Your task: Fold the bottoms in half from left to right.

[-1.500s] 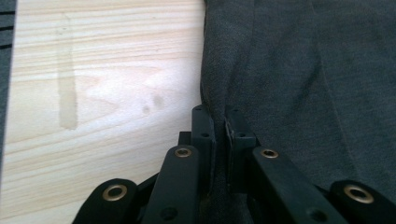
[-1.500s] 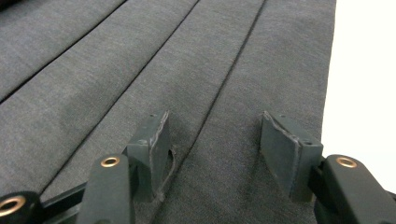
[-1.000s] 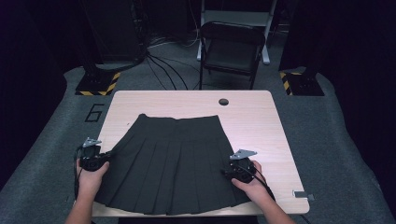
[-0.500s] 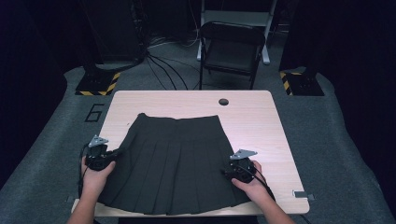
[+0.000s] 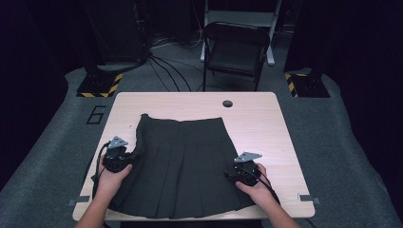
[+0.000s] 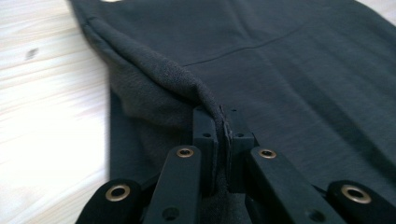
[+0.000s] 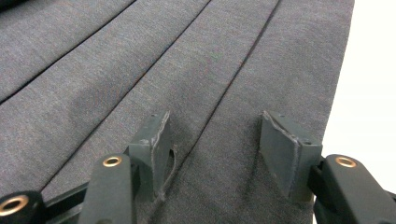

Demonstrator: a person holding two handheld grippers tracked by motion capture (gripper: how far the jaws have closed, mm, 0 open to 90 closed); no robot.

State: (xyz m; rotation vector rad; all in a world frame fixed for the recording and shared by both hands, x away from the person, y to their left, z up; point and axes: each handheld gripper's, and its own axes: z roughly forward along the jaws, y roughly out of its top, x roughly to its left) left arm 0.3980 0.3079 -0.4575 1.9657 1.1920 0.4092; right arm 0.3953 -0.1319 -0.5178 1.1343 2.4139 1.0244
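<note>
The left claw (image 6: 223, 126) is pinching the skirt's (image 5: 183, 166) side edge, its jaws pressed together on a ridge of dark cloth that is lifting off the counter (image 5: 275, 118) and curling inward, toward the middle of the garment. Just past the fingertips the edge is standing up as a soft fold, lighter underside showing, and the flat body of the skirt is running away beyond it to the waistband at the far end.

Over on the other side, the right claw (image 7: 212, 140) is sitting with its jaws spread, pads resting on or hovering right over the pleats near the skirt's opposite edge, gripping nothing. Bare pale wood is showing just beside its outer jaw.

From above, the left claw (image 5: 117, 156) and right claw (image 5: 243, 172) are bracketing the skirt, which is lying spread on the counter, hem toward the person, waistband away.

So how far along? By my reading, this fold is only getting started: one side edge is caught and beginning to come over, nothing is laid across yet. Carrying that side over, then the right side, and the rest of the folding is looking like work ahead.
</note>
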